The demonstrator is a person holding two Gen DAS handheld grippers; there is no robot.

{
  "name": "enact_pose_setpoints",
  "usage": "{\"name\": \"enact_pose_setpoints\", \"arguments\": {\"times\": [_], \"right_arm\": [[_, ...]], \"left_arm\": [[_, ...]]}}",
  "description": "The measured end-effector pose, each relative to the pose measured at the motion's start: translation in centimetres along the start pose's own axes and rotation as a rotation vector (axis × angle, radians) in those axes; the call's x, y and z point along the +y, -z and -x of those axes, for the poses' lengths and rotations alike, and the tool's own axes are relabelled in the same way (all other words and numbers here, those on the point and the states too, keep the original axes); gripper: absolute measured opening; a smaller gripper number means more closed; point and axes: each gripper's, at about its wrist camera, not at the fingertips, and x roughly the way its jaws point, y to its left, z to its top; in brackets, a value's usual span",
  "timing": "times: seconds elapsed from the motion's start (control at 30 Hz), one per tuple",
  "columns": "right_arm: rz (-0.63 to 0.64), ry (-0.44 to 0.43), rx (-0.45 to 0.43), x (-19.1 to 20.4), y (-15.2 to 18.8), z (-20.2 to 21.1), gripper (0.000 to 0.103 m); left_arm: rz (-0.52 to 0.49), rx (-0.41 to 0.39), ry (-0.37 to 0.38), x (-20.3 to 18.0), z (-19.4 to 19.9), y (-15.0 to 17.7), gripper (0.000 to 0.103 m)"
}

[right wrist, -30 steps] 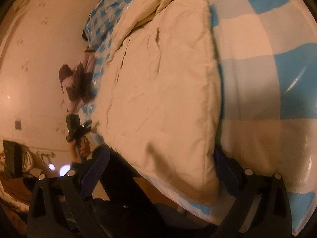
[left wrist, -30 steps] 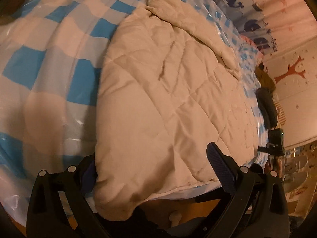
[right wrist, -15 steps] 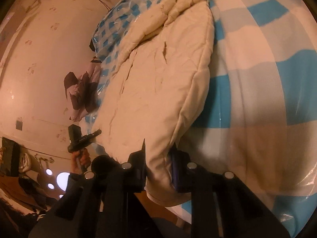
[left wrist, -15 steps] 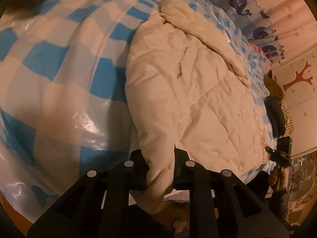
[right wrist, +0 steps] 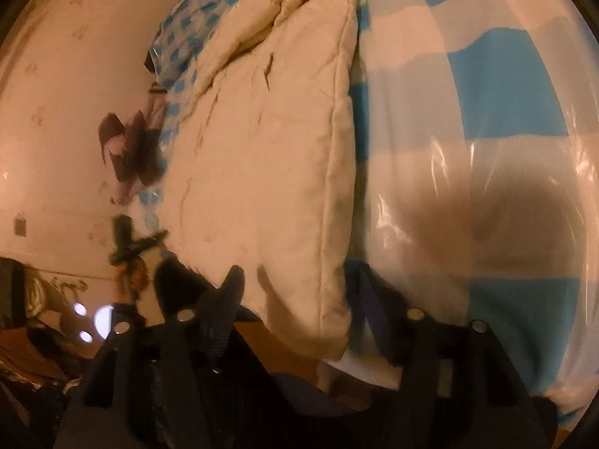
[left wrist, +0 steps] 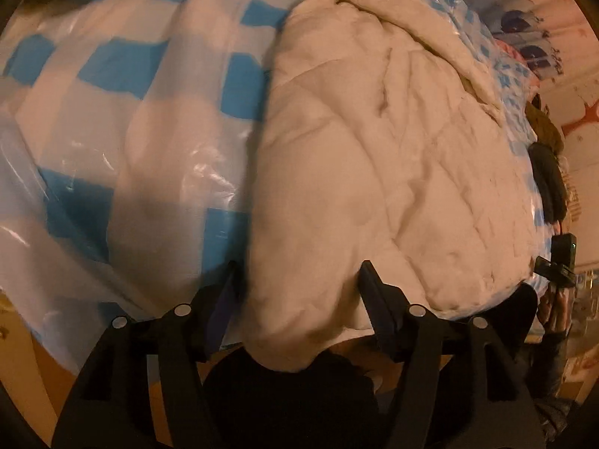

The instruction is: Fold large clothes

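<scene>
So here's where things stand with the big cream quilted padded garment (left wrist: pixel 374 157): it's lying spread out on the bed with the blue-and-white checked cover under a clear plastic sheet (left wrist: pixel 123 119), running lengthwise with its near hem hanging a bit over the bed's edge. Far end looks bunched or partly turned over on itself, hard to say which. Honestly it reads to me as an early or middle stage, since the main body is still one broad flat slab, not a compact bundle.

The left tool (left wrist: pixel 299 284) has its jaws opening right now, with the near left corner of the cream thing sitting between them, and the pads don't seem to be pressing on it. Same story for the right tool (right wrist: pixel 295 284): jaws opening, the near right corner between the fingers, fabric loose rather than pinched. From the right-side view you can also spot the other tool and a hand (right wrist: pixel 131 273) off by the bed's edge.

My guess at what's left: a proper grip on both corners, carrying that hem up toward the far end, then a further fold or two.
</scene>
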Motion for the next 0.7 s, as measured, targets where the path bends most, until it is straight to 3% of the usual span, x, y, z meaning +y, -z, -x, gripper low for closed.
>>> {"name": "enact_pose_setpoints", "arguments": {"times": [0.07,0.13,0.2,0.27,0.3,0.33,0.43,0.47,0.57,0.63,0.7], "right_arm": [[-0.005,-0.040,-0.020,0.1,-0.6,0.0,0.086],[0.004,-0.029,0.007,0.4,-1.4,-0.9,0.088],[0.035,0.031,-0.004,1.5,-1.9,-0.4,0.088],[0.079,0.142,-0.091,3.0,-1.9,1.6,0.088],[0.105,0.204,-0.146,3.8,-2.6,3.0,0.088],[0.119,0.208,-0.191,4.3,-3.6,4.1,0.088],[0.126,0.099,-0.306,6.0,-7.8,5.8,0.088],[0.116,0.048,-0.333,6.5,-10.0,5.8,0.088],[0.081,-0.038,-0.378,7.9,-17.2,3.9,0.088],[0.042,-0.092,-0.365,7.5,-22.6,1.2,0.088],[0.008,-0.050,-0.347,6.9,-27.2,-1.9,0.088]], "left_arm": [[0.023,-0.029,0.027,0.3,0.1,-0.5,0.071],[0.018,-0.027,-0.005,0.0,-0.1,-1.3,0.071],[-0.005,-0.099,-0.121,-0.8,1.3,-1.6,0.071],[-0.014,-0.263,-0.315,-1.8,4.8,-1.8,0.072],[-0.028,-0.318,-0.362,-2.5,6.1,-2.0,0.072],[-0.060,-0.376,-0.381,-3.4,7.5,-2.4,0.074],[-0.120,-0.524,-0.315,-7.1,9.5,-4.5,0.089],[-0.136,-0.556,-0.262,-9.1,9.1,-5.9,0.089],[-0.173,-0.574,-0.149,-13.9,5.9,-9.6,0.089],[-0.146,-0.600,-0.084,-16.0,3.3,-11.9,0.089],[-0.081,-0.597,0.000,-16.3,1.1,-13.3,0.089]]}}
